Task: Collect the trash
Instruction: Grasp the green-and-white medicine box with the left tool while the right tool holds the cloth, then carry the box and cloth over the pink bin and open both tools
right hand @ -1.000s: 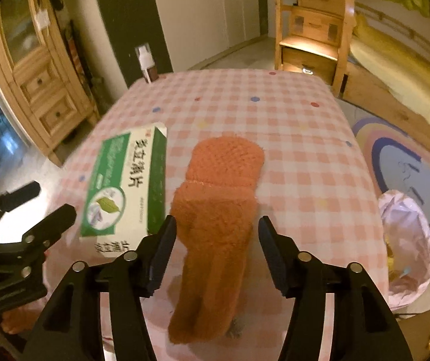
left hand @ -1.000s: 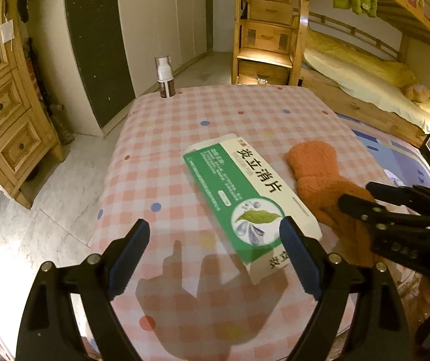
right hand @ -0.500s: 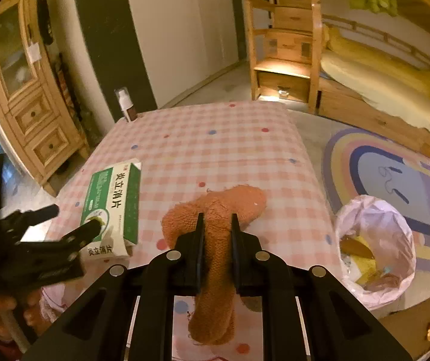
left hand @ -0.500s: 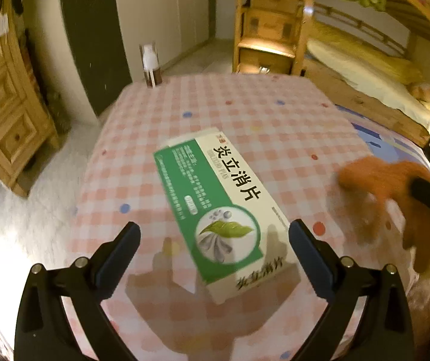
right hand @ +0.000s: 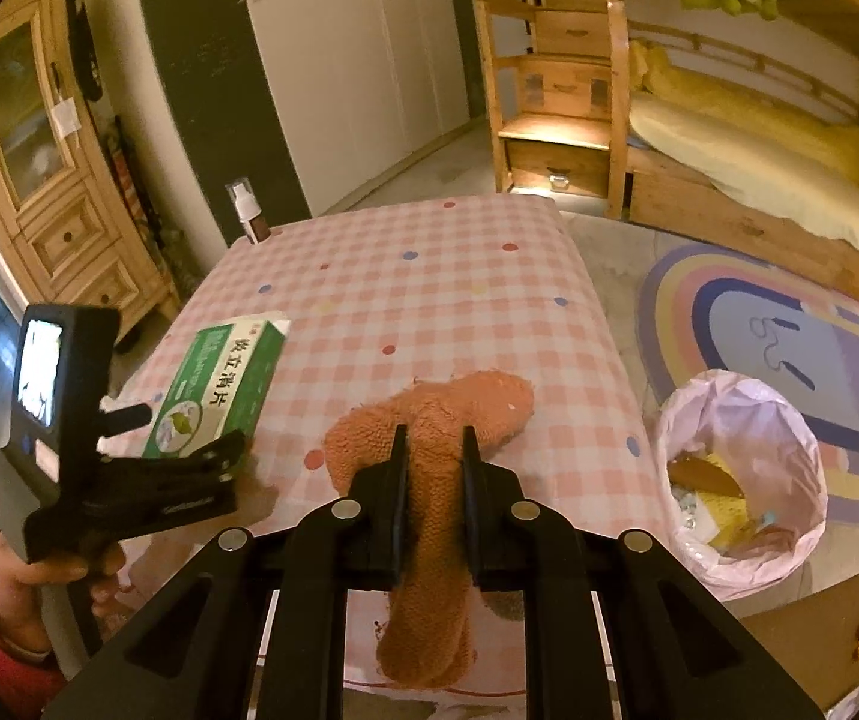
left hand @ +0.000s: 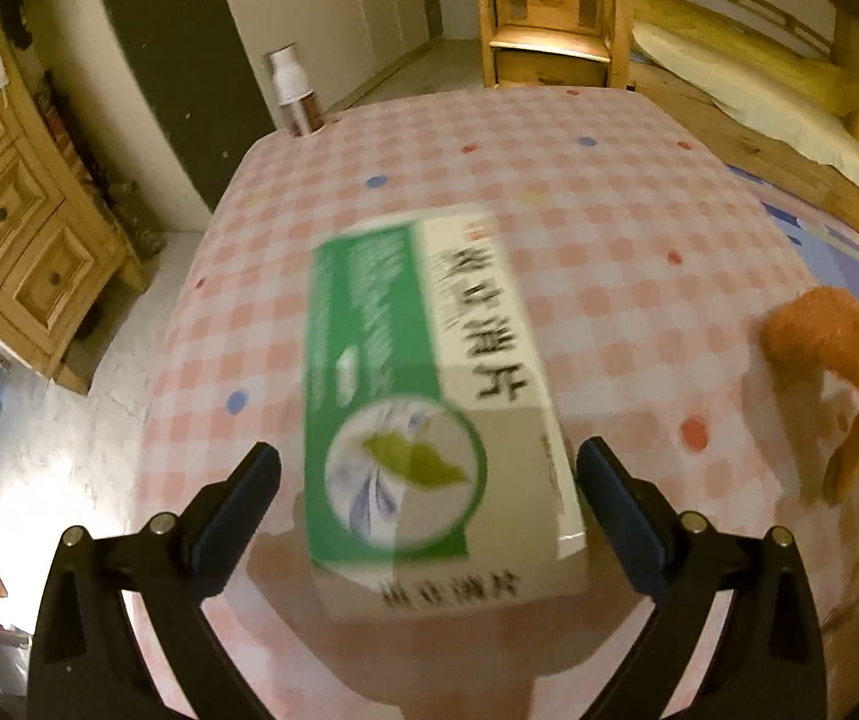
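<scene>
Right now right gripper (right hand: 434, 468) jaws are clamped on the orange sock (right hand: 429, 420), which droops over the bench (right hand: 429, 282) edge. Left gripper (left hand: 428, 501) jaws stand wide apart around the box (left hand: 429, 384), not touching it. Bin (right hand: 741, 480) beside the bench holds yellow and brown scraps.

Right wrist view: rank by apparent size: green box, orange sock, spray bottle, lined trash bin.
1. Lined trash bin, largest.
2. Orange sock, clamped in the right gripper; nearest the camera, so probably inflated.
3. Green box, a clear step smaller.
4. Spray bottle, smallest, though farthest away.
</scene>
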A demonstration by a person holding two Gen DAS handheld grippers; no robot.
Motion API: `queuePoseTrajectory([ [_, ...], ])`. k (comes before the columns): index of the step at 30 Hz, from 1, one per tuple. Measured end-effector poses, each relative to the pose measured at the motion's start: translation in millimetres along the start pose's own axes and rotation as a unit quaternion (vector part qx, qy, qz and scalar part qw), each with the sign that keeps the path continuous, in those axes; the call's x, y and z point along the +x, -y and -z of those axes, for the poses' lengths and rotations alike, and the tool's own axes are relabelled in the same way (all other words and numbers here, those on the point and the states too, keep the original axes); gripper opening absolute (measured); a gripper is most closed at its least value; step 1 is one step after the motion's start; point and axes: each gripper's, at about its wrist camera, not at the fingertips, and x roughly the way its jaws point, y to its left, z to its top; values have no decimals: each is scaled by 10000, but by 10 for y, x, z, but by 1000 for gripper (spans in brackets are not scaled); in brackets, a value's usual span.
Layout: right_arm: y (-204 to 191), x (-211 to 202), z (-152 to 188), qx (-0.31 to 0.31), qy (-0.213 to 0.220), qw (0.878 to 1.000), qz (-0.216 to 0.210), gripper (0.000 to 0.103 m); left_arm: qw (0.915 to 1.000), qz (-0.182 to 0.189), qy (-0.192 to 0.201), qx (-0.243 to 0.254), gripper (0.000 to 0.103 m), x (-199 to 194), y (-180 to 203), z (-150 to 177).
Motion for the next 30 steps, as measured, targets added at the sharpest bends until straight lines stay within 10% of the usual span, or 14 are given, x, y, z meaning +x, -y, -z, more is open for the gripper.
queuePoseTrajectory([
  [19, -16, -178, -16, 28, 122, 9999, -60, 16, 9947, 737, 369, 620, 84, 121, -147, -140],
  [30, 144, -371, -39, 149, 407, 9991, -6, 16, 9855, 1273, 1060, 376, 80, -659, 157, -72],
])
